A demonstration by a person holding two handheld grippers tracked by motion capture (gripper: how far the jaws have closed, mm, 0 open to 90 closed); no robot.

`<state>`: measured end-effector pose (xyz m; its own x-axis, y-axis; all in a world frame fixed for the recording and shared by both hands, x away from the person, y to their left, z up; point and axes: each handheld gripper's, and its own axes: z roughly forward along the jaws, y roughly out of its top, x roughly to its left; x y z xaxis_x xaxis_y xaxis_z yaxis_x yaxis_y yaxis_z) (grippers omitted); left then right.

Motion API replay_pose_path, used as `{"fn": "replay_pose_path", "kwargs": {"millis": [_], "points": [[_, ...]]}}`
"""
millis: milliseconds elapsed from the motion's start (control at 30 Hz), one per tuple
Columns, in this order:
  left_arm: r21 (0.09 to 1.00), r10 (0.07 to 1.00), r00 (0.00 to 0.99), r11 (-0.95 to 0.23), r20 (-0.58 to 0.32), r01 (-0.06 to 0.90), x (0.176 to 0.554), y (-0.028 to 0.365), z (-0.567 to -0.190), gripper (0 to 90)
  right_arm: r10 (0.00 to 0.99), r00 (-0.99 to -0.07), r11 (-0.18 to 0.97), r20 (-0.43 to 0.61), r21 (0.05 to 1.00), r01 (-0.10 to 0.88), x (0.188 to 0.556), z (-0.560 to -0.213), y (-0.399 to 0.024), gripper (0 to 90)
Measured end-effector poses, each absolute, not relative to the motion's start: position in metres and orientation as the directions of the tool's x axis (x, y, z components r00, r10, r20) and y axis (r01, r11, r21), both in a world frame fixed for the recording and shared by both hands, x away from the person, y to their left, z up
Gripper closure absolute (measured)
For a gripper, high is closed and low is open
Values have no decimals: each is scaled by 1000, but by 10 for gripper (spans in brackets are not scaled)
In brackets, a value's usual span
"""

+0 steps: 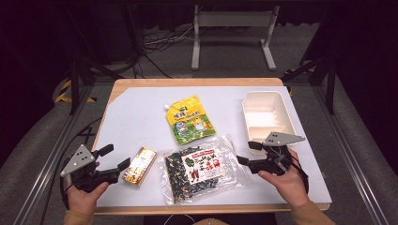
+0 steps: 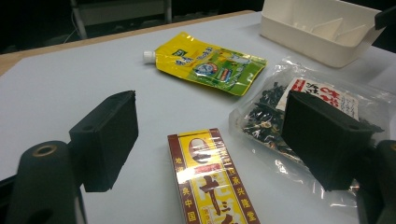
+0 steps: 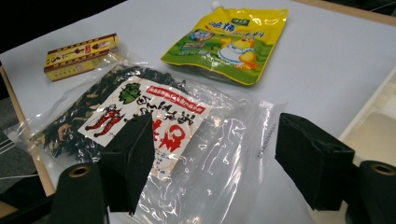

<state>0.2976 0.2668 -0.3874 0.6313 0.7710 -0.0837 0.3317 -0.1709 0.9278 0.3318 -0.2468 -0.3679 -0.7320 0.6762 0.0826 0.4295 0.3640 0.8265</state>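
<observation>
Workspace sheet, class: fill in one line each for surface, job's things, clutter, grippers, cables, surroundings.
Surface: white table with a wooden rim.
Job's things: clear bag of dark dried food, front centre; yellow-and-red box to its left.
Clutter: yellow spout pouch lying flat; white divided tray at the right edge.
Grippers: left gripper open, facing the box; right gripper open at the bag's right edge, holding nothing.
Cables: cables on the floor beyond the table.
Surroundings: dark room, white frame stand behind.
</observation>
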Motion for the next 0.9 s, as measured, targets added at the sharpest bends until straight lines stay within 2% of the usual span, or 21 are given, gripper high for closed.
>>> {"fn": "replay_pose_path", "kwargs": {"millis": [467, 733, 900], "points": [[925, 770, 631, -170, -90, 339, 299, 265, -389, 195, 689, -707, 419, 157, 710, 566, 340, -399, -237, 297], [922, 768, 634, -179, -86, 343, 300, 265, -390, 195, 716, -683, 445, 147, 658, 608, 344, -411, -235, 301], [921, 769, 633, -181, -86, 345, 300, 265, -390, 194, 721, -674, 451, 163, 628, 634, 348, -419, -234, 251]]}}
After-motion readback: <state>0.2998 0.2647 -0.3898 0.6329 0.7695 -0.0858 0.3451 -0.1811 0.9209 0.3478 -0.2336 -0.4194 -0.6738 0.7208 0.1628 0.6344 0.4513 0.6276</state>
